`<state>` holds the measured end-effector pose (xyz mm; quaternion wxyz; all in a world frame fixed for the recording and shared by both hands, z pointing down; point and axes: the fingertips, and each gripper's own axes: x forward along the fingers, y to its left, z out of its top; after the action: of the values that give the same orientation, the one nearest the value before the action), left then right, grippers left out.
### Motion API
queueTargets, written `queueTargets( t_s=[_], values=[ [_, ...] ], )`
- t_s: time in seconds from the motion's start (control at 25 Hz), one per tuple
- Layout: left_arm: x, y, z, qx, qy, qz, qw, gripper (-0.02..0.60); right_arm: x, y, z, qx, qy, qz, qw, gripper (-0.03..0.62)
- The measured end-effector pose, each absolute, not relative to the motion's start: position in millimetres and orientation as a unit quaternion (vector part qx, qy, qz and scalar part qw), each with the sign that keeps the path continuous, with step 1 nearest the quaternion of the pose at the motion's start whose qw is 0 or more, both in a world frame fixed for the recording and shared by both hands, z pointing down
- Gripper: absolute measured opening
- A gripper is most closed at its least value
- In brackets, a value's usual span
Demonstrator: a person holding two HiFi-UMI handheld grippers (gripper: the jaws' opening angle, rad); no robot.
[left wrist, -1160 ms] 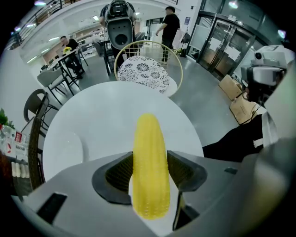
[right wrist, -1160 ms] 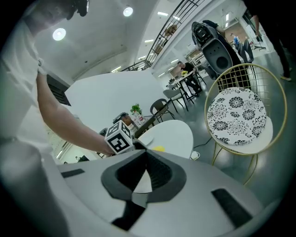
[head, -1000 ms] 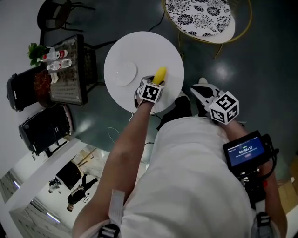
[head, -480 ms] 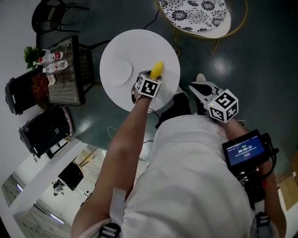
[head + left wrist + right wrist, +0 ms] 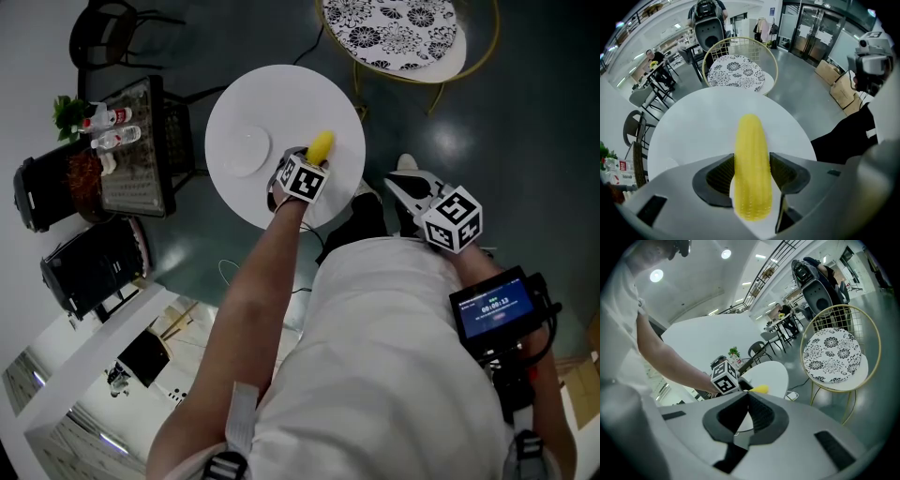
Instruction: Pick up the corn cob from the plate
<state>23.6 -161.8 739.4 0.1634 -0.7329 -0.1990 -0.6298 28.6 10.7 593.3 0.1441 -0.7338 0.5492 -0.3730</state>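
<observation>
— Which step was judged to be in hand?

— The grasp, and likely the start of the lift. The corn cob (image 5: pixel 750 154) was seen pinched along its lower part between the two jaws of the left gripper (image 5: pixel 751 174), with its tip pointing away from the camera. It was no longer on the plate (image 5: pixel 247 148); it was held over the bare top of the round white table (image 5: pixel 281 94), near the plate's right side. Whether it was clear of the table top could not be told.

— And the other tongs?

— The right gripper (image 5: pixel 749 404) was held well apart from the table, down beside the person's body. Its jaws were pressed together on nothing.

— What was the next move thought to call for?

— A steady squeeze and a straight rise. The cob is rounded and was gripped low, so a tilt could let it slip forward.

— What was shown by one view and not another?

— The bite on the cob was shown only by the left gripper view. In the head view the jaws were mostly covered by the marker cube, but only there was the plate plainly made out.
</observation>
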Motion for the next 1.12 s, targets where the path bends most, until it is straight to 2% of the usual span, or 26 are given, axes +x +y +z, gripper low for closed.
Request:
queueTargets(
  t_s=[0.44, 1.12],
  values=[
    [30.8, -168.2, 727.7, -0.736, -0.223, -0.607, 0.200, 0.241, 34.5, -0.1, 586.9, -0.733, 0.554, -0.369, 0.139, 0.009],
    [20.4, -151.1, 656.1, -0.849, -0.164, -0.490, 0.107, 0.241, 42.1, -19.0, 569.9, -0.715, 0.599, -0.343, 0.111, 0.009]
  ],
)
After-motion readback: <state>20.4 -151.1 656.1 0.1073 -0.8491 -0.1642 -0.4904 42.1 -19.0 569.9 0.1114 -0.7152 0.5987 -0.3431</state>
